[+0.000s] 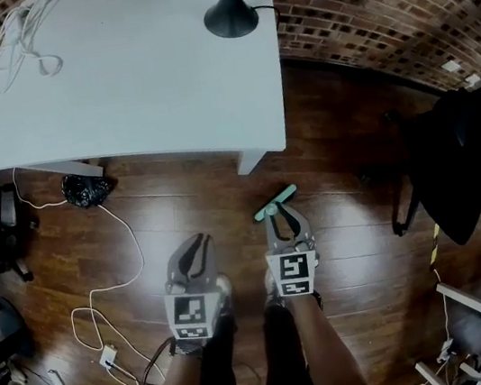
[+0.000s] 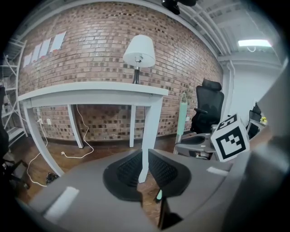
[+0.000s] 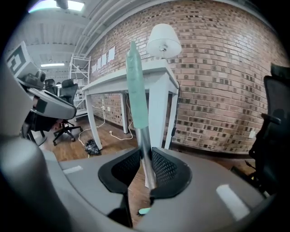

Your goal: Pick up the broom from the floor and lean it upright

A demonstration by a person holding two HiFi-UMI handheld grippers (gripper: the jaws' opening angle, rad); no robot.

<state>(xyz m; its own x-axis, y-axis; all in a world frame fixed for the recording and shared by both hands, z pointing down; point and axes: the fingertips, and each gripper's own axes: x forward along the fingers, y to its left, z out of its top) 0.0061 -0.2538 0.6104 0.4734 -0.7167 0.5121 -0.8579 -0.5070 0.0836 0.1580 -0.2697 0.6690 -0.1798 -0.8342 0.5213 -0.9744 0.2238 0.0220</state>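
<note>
Inspection of task progress, as I read it from the remote station.

1. Right gripper [image 3: 144,165]: its 2 jaws are clamped on the bare metal shaft of the broom [image 3: 136,90], just below the mint-green grip. The broom stands close to upright, grip end uppermost. A small mint-green part shows low between the jaws; I take it for the broom's head, but it is too small to confirm.

2. Left gripper [image 2: 144,167]: jaws a narrow gap apart, nothing between them. It sits just beside the right gripper and carries no load.

3. Position: in the head view the broom's grip [image 1: 276,202] projects past the right gripper [image 1: 280,212], near the corner leg of the white table [image 1: 111,72] but apart from it. The left gripper [image 1: 199,240] is alongside.

4. Assessment: the pick-up is done and the broom is off the floor's flat. Not done: the lean. The broom rests against neither the table nor the brick wall [image 3: 217,68], and the right gripper alone holds it up. What remains is to set it against a support and release it.
</note>
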